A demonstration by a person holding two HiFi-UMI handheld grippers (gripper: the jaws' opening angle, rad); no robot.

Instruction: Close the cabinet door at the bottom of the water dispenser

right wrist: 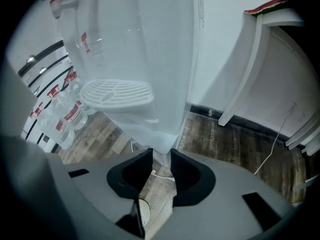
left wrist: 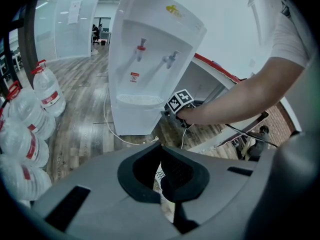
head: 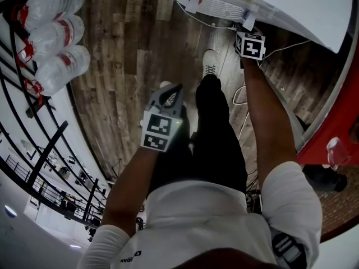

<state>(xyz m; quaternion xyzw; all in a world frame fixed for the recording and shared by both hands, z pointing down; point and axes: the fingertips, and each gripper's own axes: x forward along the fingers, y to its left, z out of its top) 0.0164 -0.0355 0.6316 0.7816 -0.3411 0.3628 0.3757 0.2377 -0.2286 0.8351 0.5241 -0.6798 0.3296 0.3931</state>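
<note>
The white water dispenser (left wrist: 150, 59) stands on the wooden floor, and its drip tray (head: 208, 5) shows at the top of the head view. My right gripper (head: 247, 22) is at the dispenser's lower right corner, below the tray. In the right gripper view a thin white panel edge, the cabinet door (right wrist: 167, 129), runs down between the black pads, and the right gripper (right wrist: 161, 156) is shut on it. My left gripper (head: 171, 91) hangs apart over the person's legs. The left gripper (left wrist: 161, 149) has its tips together and holds nothing.
Several large water bottles (head: 56, 38) lie at the left beside a black rail (head: 33, 150). A white cable (head: 241, 97) trails on the floor by the person's shoe (head: 209, 63). A red-edged white counter (head: 331, 133) is at the right.
</note>
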